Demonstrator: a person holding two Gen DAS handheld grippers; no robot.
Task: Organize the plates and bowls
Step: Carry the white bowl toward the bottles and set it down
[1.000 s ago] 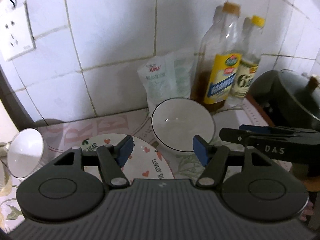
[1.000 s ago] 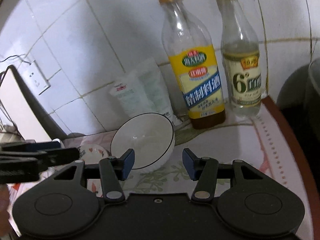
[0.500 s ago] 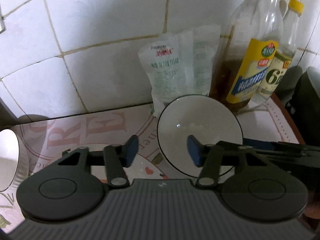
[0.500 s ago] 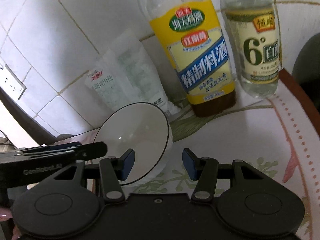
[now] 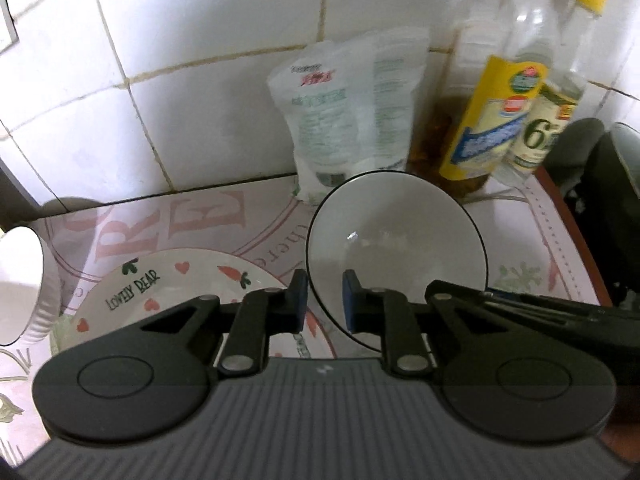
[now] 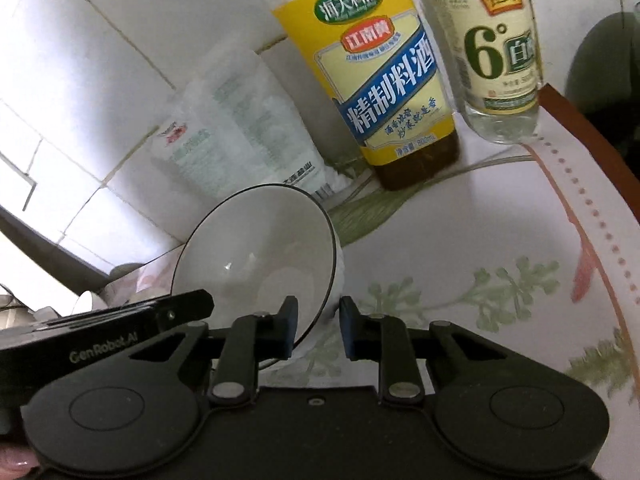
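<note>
Left wrist view, left gripper and right gripper fingers straddling tilted bowl rim, narrowly apart.

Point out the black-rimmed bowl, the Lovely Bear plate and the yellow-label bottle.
black-rimmed bowl [image 5: 400, 236]: left wrist view, inner wall.
Lovely Bear plate [image 5: 176, 280]: left wrist view, bare rim near the lettering.
yellow-label bottle [image 6: 384, 80]: right wrist view, front label.
</note>
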